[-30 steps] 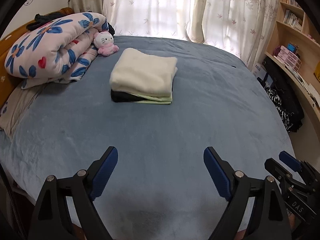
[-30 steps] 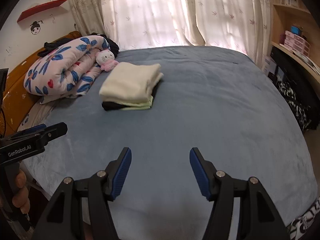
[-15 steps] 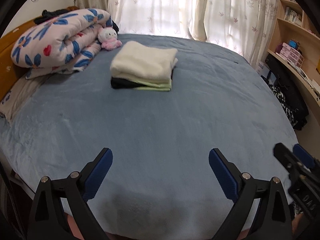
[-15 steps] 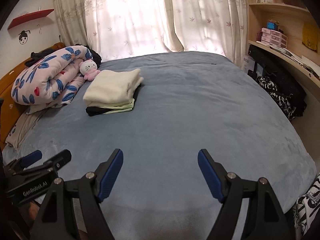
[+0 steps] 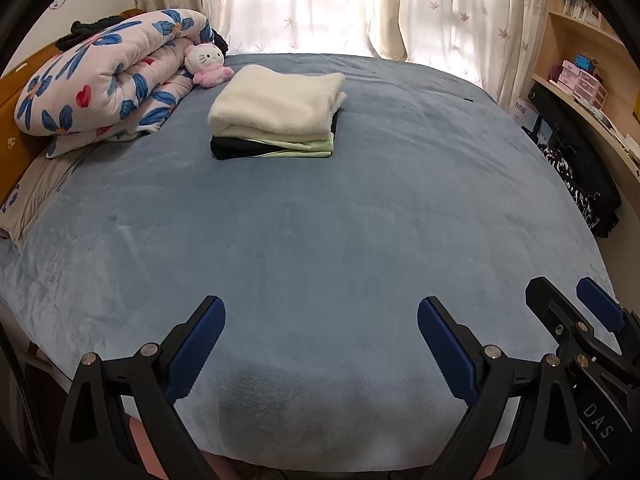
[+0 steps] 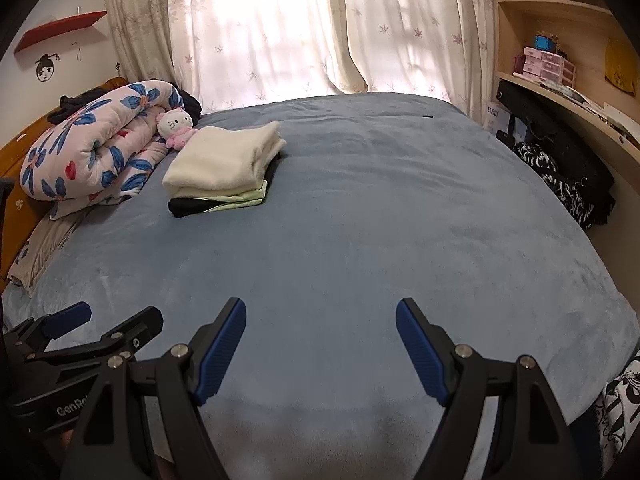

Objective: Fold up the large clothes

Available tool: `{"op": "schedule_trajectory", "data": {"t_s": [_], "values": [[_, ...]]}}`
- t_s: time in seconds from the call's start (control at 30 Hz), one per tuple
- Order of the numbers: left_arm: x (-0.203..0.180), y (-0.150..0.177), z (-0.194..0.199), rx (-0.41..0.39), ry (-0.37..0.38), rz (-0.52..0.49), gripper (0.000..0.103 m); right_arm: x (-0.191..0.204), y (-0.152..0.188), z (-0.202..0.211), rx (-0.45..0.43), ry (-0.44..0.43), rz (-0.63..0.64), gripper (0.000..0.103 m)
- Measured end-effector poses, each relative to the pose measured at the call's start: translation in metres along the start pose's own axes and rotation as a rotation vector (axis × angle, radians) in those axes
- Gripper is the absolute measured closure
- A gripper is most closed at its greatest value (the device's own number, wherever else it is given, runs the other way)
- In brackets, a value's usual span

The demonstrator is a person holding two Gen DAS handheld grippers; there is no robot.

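Both tools idle over the near edge of the bed [image 5: 320, 240]. Left gripper [image 5: 320, 344]: jaws spread wide, nothing between them. Right gripper [image 6: 320, 344]: same, wide apart and empty.

Stack of folded clothes [image 5: 276, 116] sits on the bed toward its far left, cream piece on top, pale green and black layers under it. It looks squared off. No unfolded garment lies on the bed in either view.

Judgement: this is a gap between garments, either the stack is finished or another piece has to be fetched. A dark patterned heap [image 6: 564, 184] lies off the bed's right side, under the shelf [image 6: 560, 96]; whether it is laundry to fold cannot be told. Next move would need a fresh garment laid flat on the bed's open middle.

Around: rolled floral quilt [image 5: 104, 88] at the bed's far left, pink plush toy [image 5: 208, 64] just beside the stack. Neither blocks the middle of the bed.
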State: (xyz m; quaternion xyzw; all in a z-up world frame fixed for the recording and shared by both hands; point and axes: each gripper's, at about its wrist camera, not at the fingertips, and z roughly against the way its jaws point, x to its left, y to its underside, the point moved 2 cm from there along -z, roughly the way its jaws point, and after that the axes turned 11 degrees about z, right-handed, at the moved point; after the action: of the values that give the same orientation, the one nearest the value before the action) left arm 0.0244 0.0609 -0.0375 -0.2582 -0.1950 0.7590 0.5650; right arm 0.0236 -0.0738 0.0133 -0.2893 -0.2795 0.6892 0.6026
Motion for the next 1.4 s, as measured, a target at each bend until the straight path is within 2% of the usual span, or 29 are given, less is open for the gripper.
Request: {"op": "schedule_trajectory", "data": {"t_s": [0.5,0.7,1.4], "values": [[-0.010,0.004,0.002,-0.002,-0.018,-0.016,0.007,-0.005,0.004,0.002,-0.021,0.031,0.011,0.025],[-0.012,0.006,0.005,-0.013,-0.030,-0.023,0.007,-0.011,0.007,0.000,-0.010,0.001,-0.023,0.025],[-0.017,0.008,-0.001,0.013,-0.036,-0.033,0.007,-0.016,0.009,-0.005,0.005,0.004,-0.036,0.025]]}}
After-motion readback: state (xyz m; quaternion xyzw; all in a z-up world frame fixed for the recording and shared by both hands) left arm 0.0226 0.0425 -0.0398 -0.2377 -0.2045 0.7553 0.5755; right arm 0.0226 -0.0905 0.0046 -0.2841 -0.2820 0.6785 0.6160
